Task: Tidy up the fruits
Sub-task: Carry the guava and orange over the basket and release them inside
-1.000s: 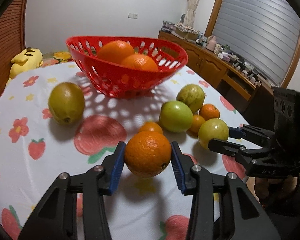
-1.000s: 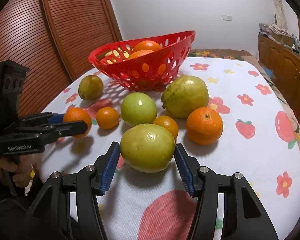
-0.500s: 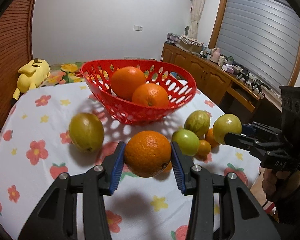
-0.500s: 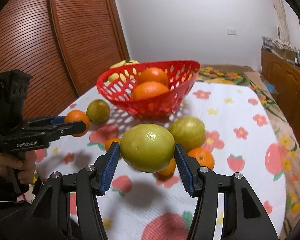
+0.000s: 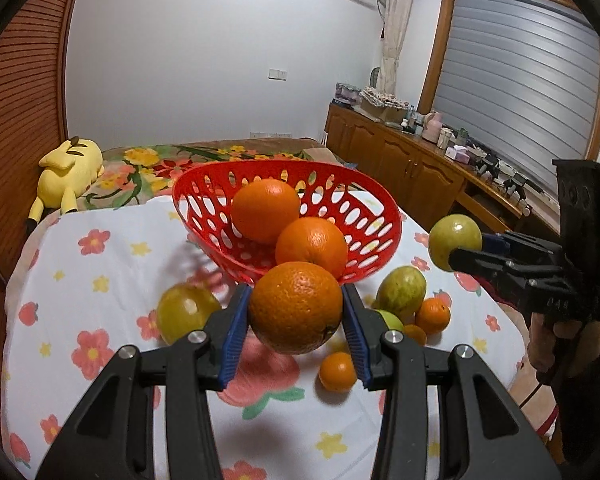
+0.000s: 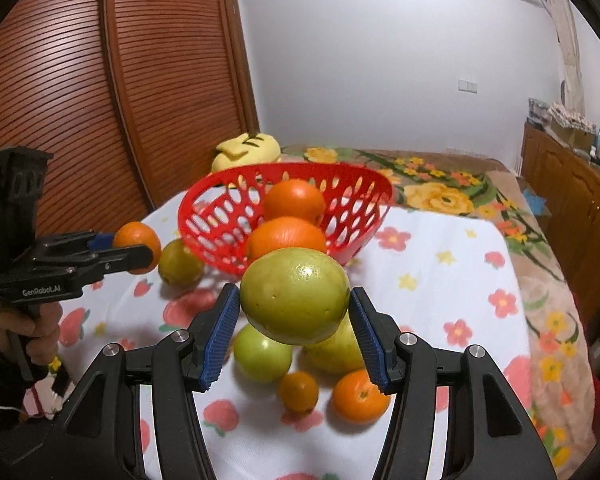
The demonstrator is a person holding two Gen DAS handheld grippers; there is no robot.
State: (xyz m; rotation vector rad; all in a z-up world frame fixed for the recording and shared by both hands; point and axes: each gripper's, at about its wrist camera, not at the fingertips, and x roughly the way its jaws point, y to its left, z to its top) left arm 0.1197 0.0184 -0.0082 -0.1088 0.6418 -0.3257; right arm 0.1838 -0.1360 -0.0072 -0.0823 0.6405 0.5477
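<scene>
Left wrist: red basket point(image 5: 380, 216) holds two oranges point(image 5: 266, 210).

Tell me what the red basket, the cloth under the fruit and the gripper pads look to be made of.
Red basket: looks like moulded plastic, glossy, with oval cut-outs.
Cloth: seems a soft white printed fabric, matte, with flowers and strawberries.
Pads of the left hand-held gripper: blue, ribbed, probably rubber or soft plastic; the look leaves it open.
</scene>
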